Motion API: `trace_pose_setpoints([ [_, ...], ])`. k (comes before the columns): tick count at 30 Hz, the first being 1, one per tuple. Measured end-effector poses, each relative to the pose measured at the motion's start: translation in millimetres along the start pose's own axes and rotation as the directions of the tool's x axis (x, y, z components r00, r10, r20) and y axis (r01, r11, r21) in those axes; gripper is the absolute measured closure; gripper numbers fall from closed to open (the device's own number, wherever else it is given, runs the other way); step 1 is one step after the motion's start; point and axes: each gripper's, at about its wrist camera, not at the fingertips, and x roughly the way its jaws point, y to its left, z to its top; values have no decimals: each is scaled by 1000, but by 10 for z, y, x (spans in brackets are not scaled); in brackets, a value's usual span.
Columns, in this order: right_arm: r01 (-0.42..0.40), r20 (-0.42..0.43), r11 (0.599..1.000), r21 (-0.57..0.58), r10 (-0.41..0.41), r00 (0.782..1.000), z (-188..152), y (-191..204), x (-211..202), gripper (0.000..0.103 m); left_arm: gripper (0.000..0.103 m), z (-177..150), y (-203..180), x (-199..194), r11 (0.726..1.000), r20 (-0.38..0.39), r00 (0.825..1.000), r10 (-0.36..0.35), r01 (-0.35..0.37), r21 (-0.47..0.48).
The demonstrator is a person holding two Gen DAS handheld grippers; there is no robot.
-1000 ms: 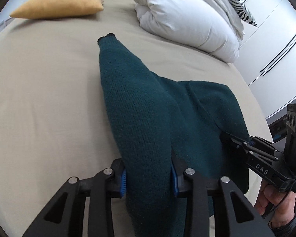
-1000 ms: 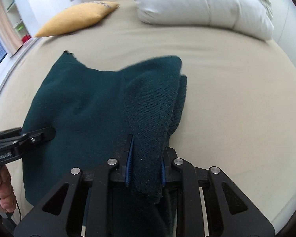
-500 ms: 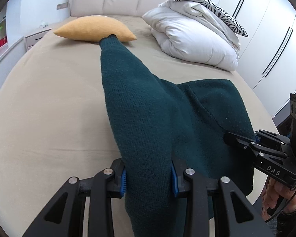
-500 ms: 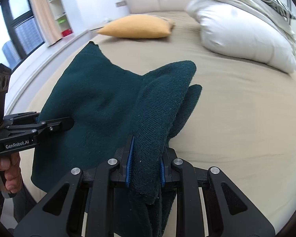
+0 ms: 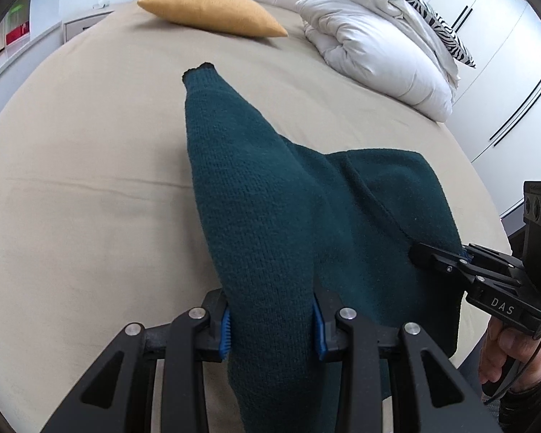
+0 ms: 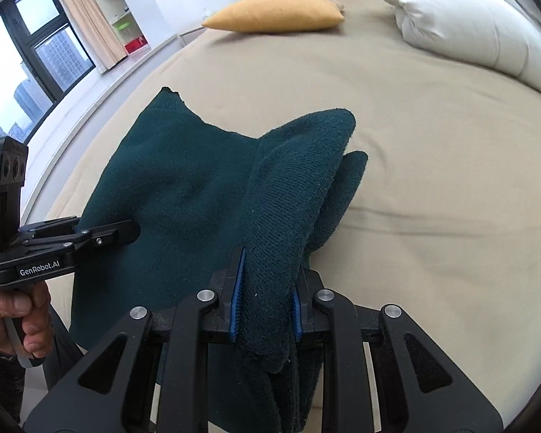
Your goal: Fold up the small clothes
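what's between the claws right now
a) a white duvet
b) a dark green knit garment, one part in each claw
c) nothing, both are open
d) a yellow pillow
b: the left claw and the right claw each pinch a bunch of the dark green knit garment over the bed.

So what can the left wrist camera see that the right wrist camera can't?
Only the left wrist view shows the zebra-striped pillow on top of the white duvet, and the white wardrobe doors.

Only the right wrist view shows the window with tall buildings outside, the curtain and the shelves.

Both show the dark green sweater on the beige bed, the yellow cushion, and the left tongs and right tongs, each shut on the sweater.
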Motion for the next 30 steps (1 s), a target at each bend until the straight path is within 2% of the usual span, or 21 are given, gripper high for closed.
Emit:
trace_pose_setpoints([
  [4,24,-39,999,29,-22,999,-67,-172,301,83,59,-73,182,290,999,-28,999,21,-21,-32],
  [6,-39,-37,995,94,43,998,-168,-367,394,81,57,-120,235,310,999,-11,1000,-6,5,-46],
  [8,-101,-10,980,169,104,995,-299,-564,462,72,55,-153,199,296,1000,8,1000,10,-10,-19],
  [10,-146,24,968,202,144,989,-346,-646,460,69,50,-162,196,304,1000,20,1000,18,-18,-22],
  [12,-184,40,956,230,180,983,-349,-721,445,66,47,-183,249,283,998,32,999,-3,5,-55],
  [13,-194,46,947,255,188,981,-360,-773,410,58,46,-193,270,271,998,36,999,-9,11,-64],
  [15,-199,79,931,307,183,980,-362,-936,348,56,46,-227,283,216,998,46,999,-3,7,-68],
  [16,-179,97,928,327,155,983,-390,-1022,252,54,46,-244,279,171,998,57,998,6,-2,-70],
  [18,-86,122,927,365,44,992,-429,-1121,21,53,46,-298,259,17,996,98,994,57,-50,-74],
  [20,-64,167,921,385,-1,986,-421,-1171,-202,51,48,-309,202,-189,992,173,979,109,-96,-83],
  [22,-148,233,911,385,58,971,-409,-1158,-399,51,48,-262,98,-330,994,228,968,101,-89,-64],
  [24,-247,270,903,352,155,950,-314,-1025,-465,51,48,-189,-45,-401,997,253,965,72,-71,-11],
  [25,-304,274,897,320,220,936,-249,-904,-446,51,48,-123,-126,-379,998,247,968,50,-57,20],
  [28,-383,254,884,270,318,913,-117,-673,-316,51,48,-24,-192,-237,998,232,972,39,-49,37],
  [30,-396,223,875,279,342,913,-66,-470,-70,51,48,54,-170,-69,999,204,978,44,-49,22],
])
